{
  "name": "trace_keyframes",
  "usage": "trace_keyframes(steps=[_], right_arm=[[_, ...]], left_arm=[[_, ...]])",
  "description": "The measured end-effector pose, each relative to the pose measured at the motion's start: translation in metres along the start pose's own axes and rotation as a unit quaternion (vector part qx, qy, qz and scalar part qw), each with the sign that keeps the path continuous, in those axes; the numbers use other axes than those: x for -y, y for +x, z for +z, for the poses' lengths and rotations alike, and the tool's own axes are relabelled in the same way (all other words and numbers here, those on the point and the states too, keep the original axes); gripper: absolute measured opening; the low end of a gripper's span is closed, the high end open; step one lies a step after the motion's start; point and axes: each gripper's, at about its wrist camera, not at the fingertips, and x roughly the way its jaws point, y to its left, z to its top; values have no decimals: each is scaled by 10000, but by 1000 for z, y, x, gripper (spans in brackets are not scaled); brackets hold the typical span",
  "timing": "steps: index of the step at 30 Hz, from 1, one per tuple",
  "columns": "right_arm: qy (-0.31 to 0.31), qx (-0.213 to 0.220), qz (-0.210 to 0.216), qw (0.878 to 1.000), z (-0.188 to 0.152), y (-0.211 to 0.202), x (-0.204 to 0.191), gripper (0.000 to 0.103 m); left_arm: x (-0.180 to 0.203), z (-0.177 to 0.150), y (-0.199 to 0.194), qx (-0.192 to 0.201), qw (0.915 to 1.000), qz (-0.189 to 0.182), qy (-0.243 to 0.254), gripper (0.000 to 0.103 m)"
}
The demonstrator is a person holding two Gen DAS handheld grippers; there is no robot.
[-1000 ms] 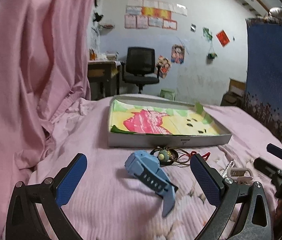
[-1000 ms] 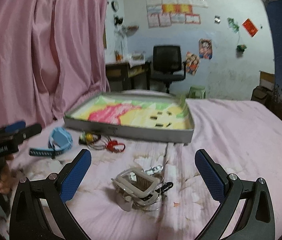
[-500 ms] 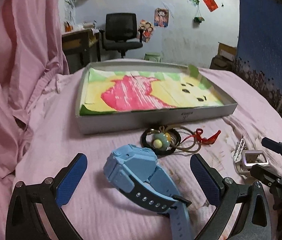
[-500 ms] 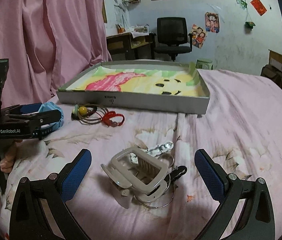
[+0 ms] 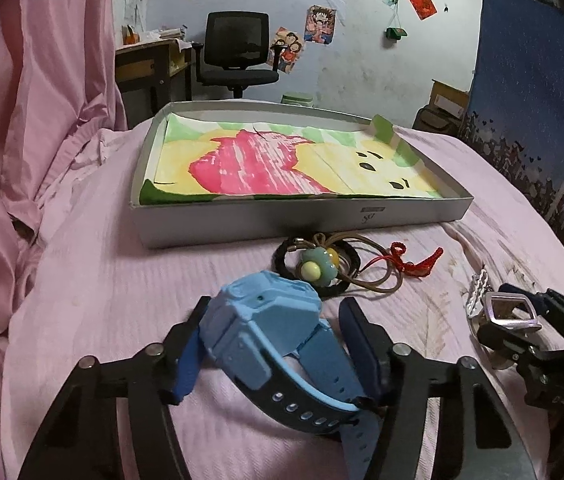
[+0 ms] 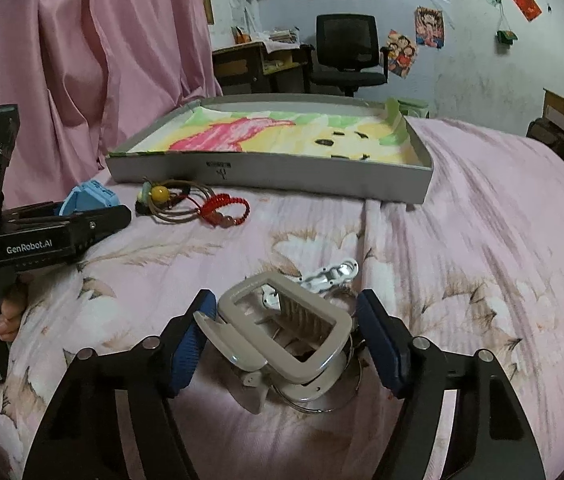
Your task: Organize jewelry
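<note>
Blue ribbed-pad left gripper (image 5: 271, 354) pinching chunky plastic watch (image 5: 269, 332); right gripper (image 6: 286, 340) clamping beige rectangular watch (image 6: 282, 332).

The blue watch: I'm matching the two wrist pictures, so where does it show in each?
Left wrist view: the blue watch fills the lower centre, between the left gripper's jaws.
Right wrist view: the watch sits at the far left edge, mostly hidden behind the left gripper.
Shared landmark: the grey tray just beyond it.

Black tool (image 6: 286, 344) frames, blue ribbed pads (image 6: 189, 344), silver screws, "GenRobot.AI" lettering
</note>
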Motion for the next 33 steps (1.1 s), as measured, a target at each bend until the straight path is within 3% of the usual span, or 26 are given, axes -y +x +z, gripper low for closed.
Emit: trace_keyframes(steps=[3, 11, 16, 20, 25, 33], right_arm=[[62, -4, 31, 10000, -1, 1, 1, 52], [18, 121, 23, 9999, -2, -3, 1, 52], [16, 430, 47, 9991, -3, -18, 0, 52], [-75, 757, 60, 9971, -1, -31, -5, 52], [-74, 1150, 125, 9933, 7, -46, -6, 52], [103, 1700, 230, 9851, 40, -56, -3, 52]], left_arm=[[1, -1, -1, 17, 10000, -22, 13, 54], [10, -8, -11, 117, 9998, 120, 96, 53], [15, -21, -30, 354, 9994, 38, -25, 53], [18, -30, -46, 668, 9976, -37, -155, 53], [30, -33, -66, 1215, 9924, 168, -14, 53], [31, -2, -81, 1935, 9800, 419, -214, 53]])
